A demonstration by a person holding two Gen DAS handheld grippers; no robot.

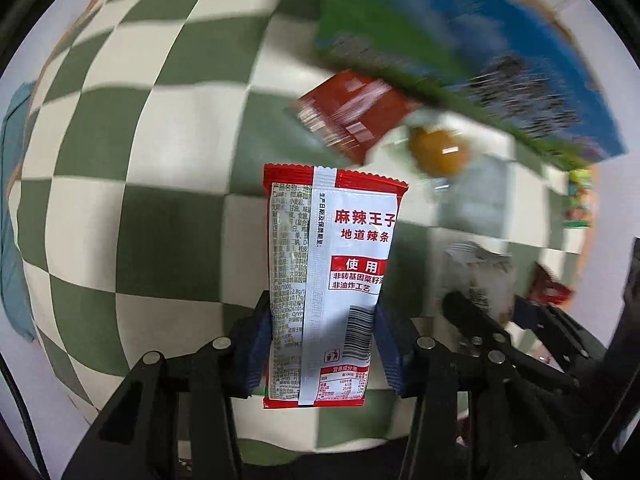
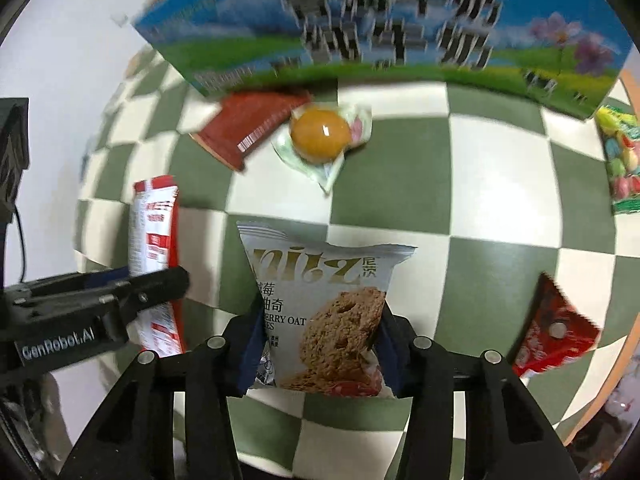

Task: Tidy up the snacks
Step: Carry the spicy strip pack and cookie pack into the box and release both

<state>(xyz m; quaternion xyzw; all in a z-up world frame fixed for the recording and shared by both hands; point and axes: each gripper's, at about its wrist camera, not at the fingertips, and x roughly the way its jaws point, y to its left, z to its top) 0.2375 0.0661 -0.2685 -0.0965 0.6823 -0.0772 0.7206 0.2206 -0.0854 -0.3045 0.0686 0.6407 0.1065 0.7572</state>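
The left gripper (image 1: 322, 344) has its jaws clamped on the lower half of a red-and-white spicy strip packet (image 1: 328, 280), which stands upright between the blue pads, its printed back and barcode facing the camera, lifted clear of the green-and-white checkered tabletop (image 1: 160, 128). No earlier view is given, so only the grip itself can be told.

The right gripper (image 2: 320, 344) has its jaws closed on a silver oat cookie packet (image 2: 320, 312), holding it by the lower part with the cookie picture facing the camera; this packet also hangs above the checkered cloth. In the right wrist view the left gripper and its packet show at the left edge, just beside the cookie packet.

Farther off on the tabletop lie a dark red sachet (image 2: 250, 128) and, touching its corner, a clear wrapper with a round orange-yellow snack (image 2: 320, 134). Behind them stands a blue-and-green printed box (image 2: 380, 36), blurred. A bag of coloured candies (image 2: 620, 160) lies at the right edge, and a red triangular packet (image 2: 554, 332) lies near the right gripper.
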